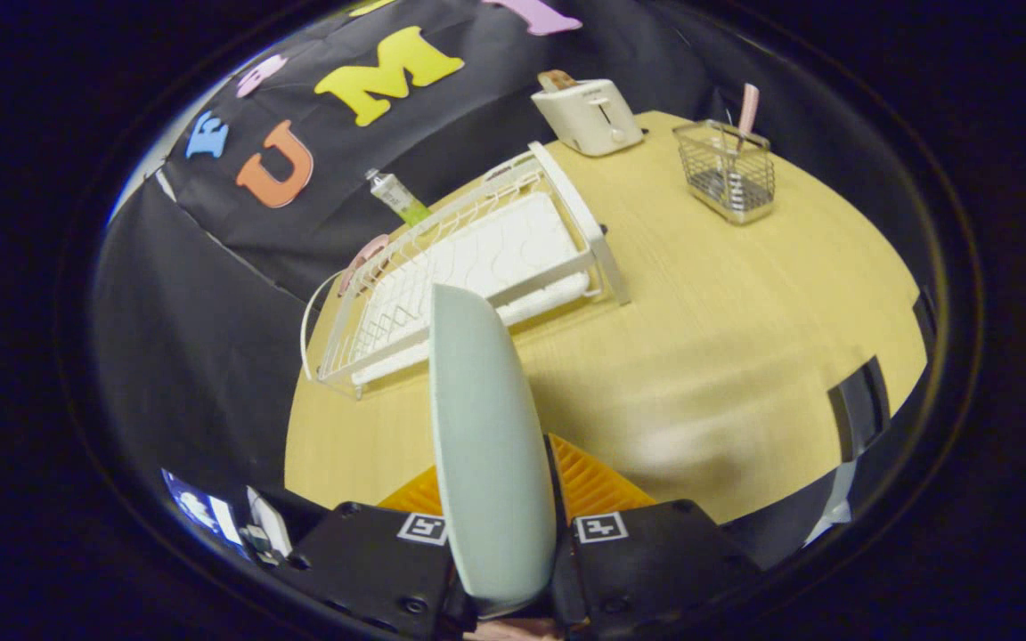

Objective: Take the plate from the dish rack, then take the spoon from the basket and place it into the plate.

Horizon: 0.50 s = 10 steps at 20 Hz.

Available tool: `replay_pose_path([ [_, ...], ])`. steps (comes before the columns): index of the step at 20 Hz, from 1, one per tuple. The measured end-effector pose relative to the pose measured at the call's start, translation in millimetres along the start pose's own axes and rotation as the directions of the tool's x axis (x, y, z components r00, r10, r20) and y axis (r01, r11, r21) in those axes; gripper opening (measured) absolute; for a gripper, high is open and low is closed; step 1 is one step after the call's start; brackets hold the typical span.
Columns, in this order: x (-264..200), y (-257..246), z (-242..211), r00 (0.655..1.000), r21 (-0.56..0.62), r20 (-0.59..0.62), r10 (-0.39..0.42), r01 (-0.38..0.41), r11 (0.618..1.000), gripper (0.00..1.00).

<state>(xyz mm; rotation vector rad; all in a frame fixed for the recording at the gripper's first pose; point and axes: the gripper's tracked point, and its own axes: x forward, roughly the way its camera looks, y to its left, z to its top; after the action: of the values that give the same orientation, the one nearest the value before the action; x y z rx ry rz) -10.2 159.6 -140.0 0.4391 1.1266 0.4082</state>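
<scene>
Gripper [504, 521] closed on the plate [482, 445], both fingers pressing its faces; plate held edge-on and upright above the wooden table [727, 356]; square coded markers on the finger blocks, no legible writing; beyond, the white dish rack [468, 267], a tube [399, 198] behind it; farther, the wire basket [728, 174] holding the pink-handled spoon [747, 109], well apart from the plate; toaster [589, 114] beside the basket.
</scene>
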Motion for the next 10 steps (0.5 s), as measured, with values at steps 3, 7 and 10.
replay_pose_path([
  [3, 16, -3, -6, 0.997, 0.076, -0.043, 0.069, -0.065, 0.995, 0.36],
  [7, 28, -3, 1, 0.989, 0.162, -0.057, 0.136, -0.125, 0.979, 0.38],
  [10, 33, -9, 11, 0.989, 0.179, -0.051, 0.140, -0.129, 0.975, 0.41],
])
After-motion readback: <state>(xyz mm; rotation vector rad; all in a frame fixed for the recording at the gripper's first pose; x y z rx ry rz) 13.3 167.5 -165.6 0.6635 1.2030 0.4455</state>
